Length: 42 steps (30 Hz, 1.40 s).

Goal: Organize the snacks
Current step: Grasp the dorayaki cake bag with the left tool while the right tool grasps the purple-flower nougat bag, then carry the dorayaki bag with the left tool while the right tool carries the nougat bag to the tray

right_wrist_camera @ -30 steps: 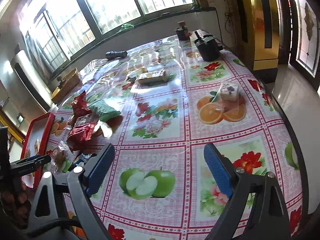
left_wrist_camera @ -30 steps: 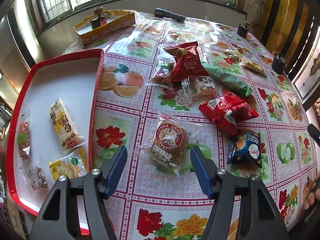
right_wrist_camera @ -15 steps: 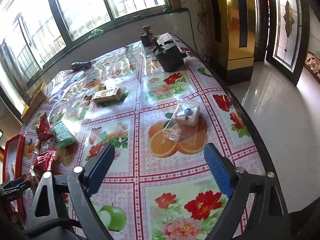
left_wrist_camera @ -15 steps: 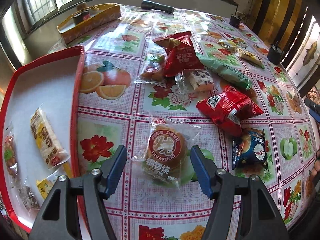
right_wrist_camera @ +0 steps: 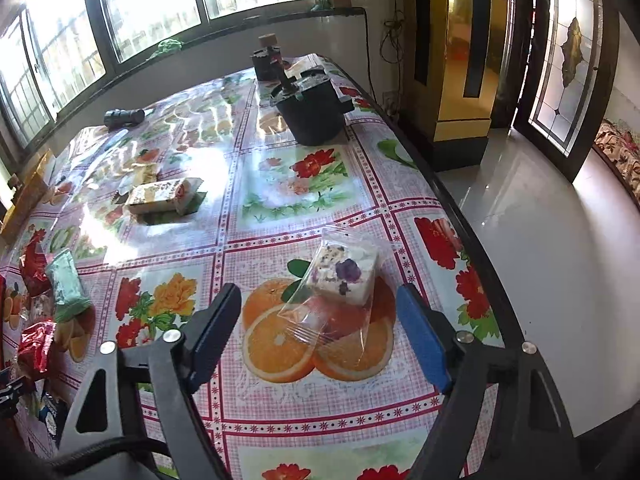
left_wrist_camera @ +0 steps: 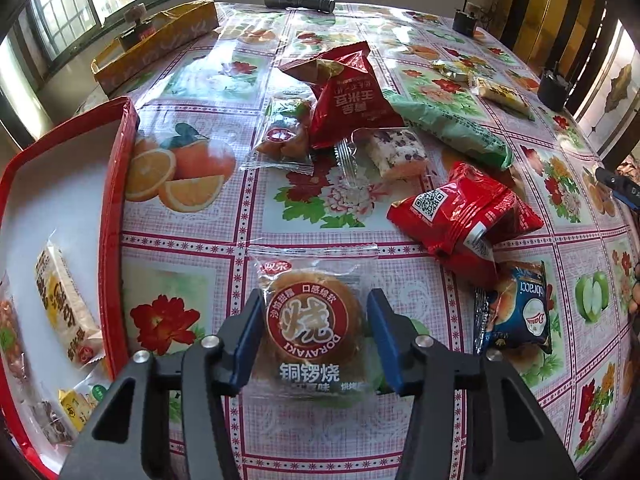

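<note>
In the left wrist view my left gripper (left_wrist_camera: 316, 320) is open, its blue pads on either side of a clear-wrapped dorayaki cake (left_wrist_camera: 314, 320) lying on the flowered tablecloth. A red tray (left_wrist_camera: 116, 184) with several wrapped snacks lies to the left. More snacks lie beyond: two red bags (left_wrist_camera: 460, 216), a green pack (left_wrist_camera: 452, 132), a blue packet (left_wrist_camera: 516, 312). In the right wrist view my right gripper (right_wrist_camera: 320, 320) is open and low over the table, just short of a clear-wrapped white nougat cake (right_wrist_camera: 344, 272) near the table's right edge.
A yellow box (left_wrist_camera: 156, 44) and a black flashlight (left_wrist_camera: 300, 0) stand at the far side. A black pot (right_wrist_camera: 310, 116) sits at the far right, and a wrapped yellow snack (right_wrist_camera: 164, 196) lies mid-table. The table edge (right_wrist_camera: 460, 216) drops to the tiled floor on the right.
My left gripper has dropped forward so its pads now flank the dorayaki. My right gripper has swung right and moved up to the white cake near the edge.
</note>
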{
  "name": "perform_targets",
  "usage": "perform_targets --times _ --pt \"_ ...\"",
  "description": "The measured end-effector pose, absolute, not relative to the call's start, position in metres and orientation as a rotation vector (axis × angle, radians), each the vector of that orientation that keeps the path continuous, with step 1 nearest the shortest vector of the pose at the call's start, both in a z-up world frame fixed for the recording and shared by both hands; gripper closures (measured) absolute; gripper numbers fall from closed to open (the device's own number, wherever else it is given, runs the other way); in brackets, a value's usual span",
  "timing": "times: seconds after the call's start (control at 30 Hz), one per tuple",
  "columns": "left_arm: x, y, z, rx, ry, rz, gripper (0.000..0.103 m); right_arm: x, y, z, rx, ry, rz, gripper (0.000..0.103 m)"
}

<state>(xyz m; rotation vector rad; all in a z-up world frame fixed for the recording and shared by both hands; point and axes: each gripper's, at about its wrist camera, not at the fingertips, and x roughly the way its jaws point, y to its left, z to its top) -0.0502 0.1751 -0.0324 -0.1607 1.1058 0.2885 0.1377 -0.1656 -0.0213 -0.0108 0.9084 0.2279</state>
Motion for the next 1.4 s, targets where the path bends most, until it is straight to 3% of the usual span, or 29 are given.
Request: perform_targets --times 0.17,0.23,0.3,0.4,0.87,1.4 --pt "-0.048 0.180 -0.033 -0.181 1.096 0.283 0.060 0.143 -0.162 -0.024 -0.053 0.901 0.199 0.031" --pt "-0.048 0.181 -0.032 -0.180 1.090 0.280 0.061 0.147 -0.160 -0.024 -0.078 0.901 0.182 0.041" --pt "-0.050 0.180 -0.032 -0.183 1.086 0.276 0.062 0.150 -0.157 -0.025 -0.115 0.904 0.165 0.058" --pt "-0.052 0.182 -0.032 -0.196 1.080 0.270 0.063 0.147 -0.153 -0.026 -0.154 0.901 0.165 0.066" --pt "-0.059 0.163 -0.015 -0.158 1.045 0.309 0.065 0.069 -0.105 0.007 -0.085 0.848 0.505 0.067" --pt "-0.080 0.136 0.008 -0.093 0.976 0.316 0.065 -0.004 -0.049 0.021 -0.213 0.807 0.658 0.067"
